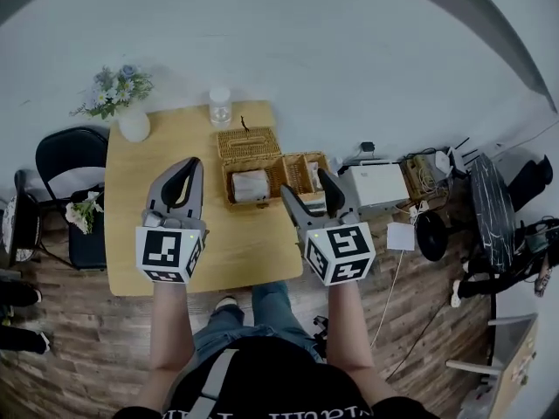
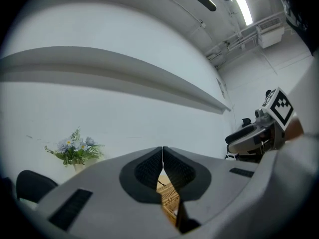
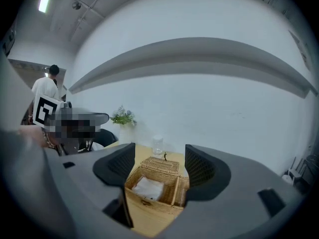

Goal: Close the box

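**Box open, both grippers short of it**

The wicker box (image 1: 258, 203) sits at the back right of the table (image 1: 236, 251), its front wall toward the person. Its lid (image 1: 249, 143) is thrown back and lies behind it, so both compartments are exposed; a white bundle (image 1: 251, 185) rests in the left one. Closing has not started.

The right gripper (image 3: 160, 163) has its jaws spread wide with nothing between them. Its own view looks down over the open box with the lid beyond, which suggests it is being lined up to reach over the box for the lid's far edge. In the head view it hovers just before the box's right half, without clear contact.

The left gripper (image 2: 162, 158) has its jaws pressed together at the tips and holds nothing. It hangs over bare table to the left of the box, pointing toward the wall, probably kept clear of the lid's path or ready to steady the box.

A jar (image 1: 220, 106) stands just behind the lid and a vase (image 1: 133, 124) at the far left corner. The jar is near enough to be knocked when the lid is lifted.
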Motion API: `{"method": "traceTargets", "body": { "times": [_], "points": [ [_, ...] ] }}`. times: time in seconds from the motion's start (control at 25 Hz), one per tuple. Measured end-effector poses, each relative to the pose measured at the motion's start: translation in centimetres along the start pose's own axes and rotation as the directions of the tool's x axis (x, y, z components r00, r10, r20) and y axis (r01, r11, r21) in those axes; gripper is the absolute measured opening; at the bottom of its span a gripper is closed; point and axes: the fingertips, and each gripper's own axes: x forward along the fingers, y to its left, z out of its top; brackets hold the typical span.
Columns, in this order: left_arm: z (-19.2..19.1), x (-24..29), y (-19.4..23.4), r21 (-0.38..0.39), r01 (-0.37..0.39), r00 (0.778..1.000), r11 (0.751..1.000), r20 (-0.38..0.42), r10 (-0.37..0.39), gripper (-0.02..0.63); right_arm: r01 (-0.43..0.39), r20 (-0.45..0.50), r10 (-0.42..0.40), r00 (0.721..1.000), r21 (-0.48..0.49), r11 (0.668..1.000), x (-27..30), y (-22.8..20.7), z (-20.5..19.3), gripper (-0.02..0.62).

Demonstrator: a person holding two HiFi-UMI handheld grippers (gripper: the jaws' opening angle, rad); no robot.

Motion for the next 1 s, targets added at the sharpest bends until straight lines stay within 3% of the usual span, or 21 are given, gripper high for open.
{"method": "traceTargets", "body": {
  "times": [0.36, 0.56, 0.76, 1.0],
  "points": [
    [-2.9, 5.4, 0.8, -0.003, -0.184, 0.98, 0.983, -0.07, 0.184, 0.012, -0.177, -0.054, 0.175, 0.983, -0.042, 0.983, 8.6, -5.8, -0.7, 0.308],
    [-4.7, 7.2, 0.5, 0.015, -0.255, 0.957, 0.967, -0.136, 0.255, 0.013, -0.286, -0.113, 0.28, 0.953, -0.046, 0.957, 13.6, -8.7, -2.0, 0.308],
    [-6.0, 8.2, 1.0, 0.03, -0.324, 0.928, 0.946, -0.185, 0.323, 0.012, -0.42, -0.222, 0.396, 0.891, -0.071, 0.905, 19.0, -9.6, -3.4, 0.308],
    [-5.6, 9.0, 2.0, 0.076, -0.383, 0.903, 0.921, -0.178, 0.39, 0.012, -0.578, -0.389, 0.51, 0.767, -0.076, 0.812, 24.0, -8.5, -6.9, 0.308]
  ]
}}
